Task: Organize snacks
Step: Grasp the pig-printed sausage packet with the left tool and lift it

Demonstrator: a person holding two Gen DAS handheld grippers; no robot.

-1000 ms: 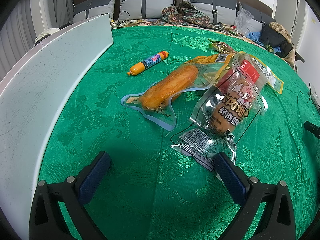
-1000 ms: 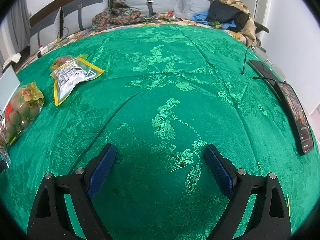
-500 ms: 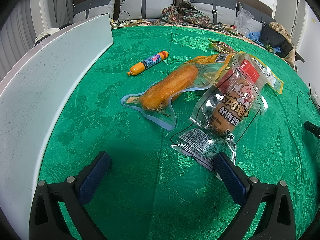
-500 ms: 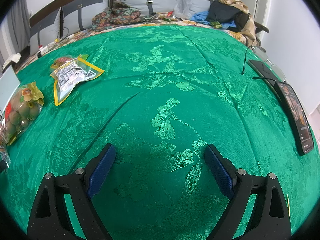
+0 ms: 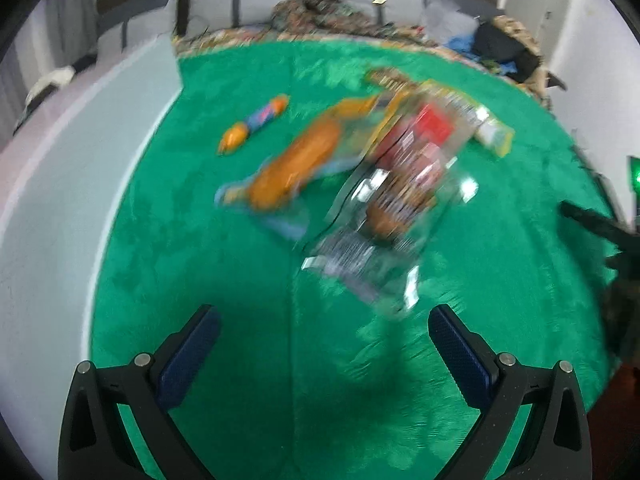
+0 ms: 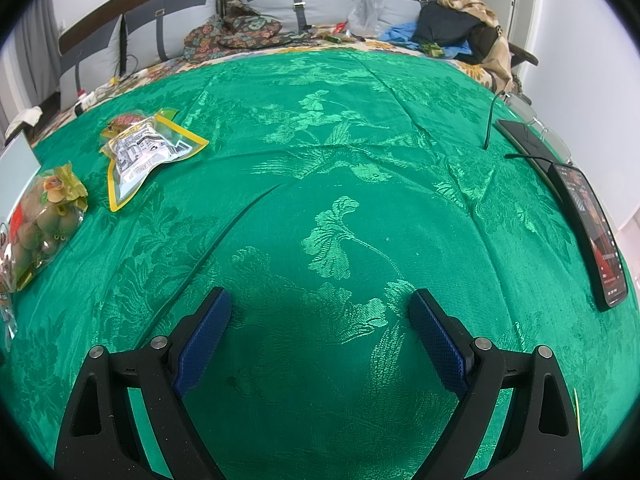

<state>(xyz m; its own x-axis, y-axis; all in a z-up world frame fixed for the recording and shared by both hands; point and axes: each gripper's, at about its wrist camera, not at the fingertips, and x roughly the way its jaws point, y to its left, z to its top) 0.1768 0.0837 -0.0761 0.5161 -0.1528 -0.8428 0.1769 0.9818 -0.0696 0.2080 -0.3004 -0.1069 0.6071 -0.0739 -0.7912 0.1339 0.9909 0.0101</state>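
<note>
Left gripper (image 5: 320,320): held low over the green brocade cloth (image 5: 248,280), both blue-padded fingers (image 5: 188,356) spread wide, nothing between them. The left wrist view is smeared by motion blur, so fine detail cannot be read. Ahead of this gripper lie the snacks: a clear pouch holding brown sausage-like pieces with a red label (image 5: 400,204), its near corner close to the right-hand finger but not touching it as far as can be told; a clear pouch with one long orange item (image 5: 296,164) just beside it on the left, the two overlapping at their far ends; and a small orange sausage stick with a blue band (image 5: 252,124) lying apart, nearer the white board (image 5: 80,184) that edges the cloth on the left. Right gripper (image 6: 320,316): also low over the cloth, fingers (image 6: 204,336) wide apart, holding nothing, over bare fabric. Well to its left lie a yellow-edged pouch with printed back (image 6: 144,152) and a bag of green-brown round pieces (image 6: 44,216). A phone with lit screen (image 6: 592,228) rests at the cloth's right edge.
</note>
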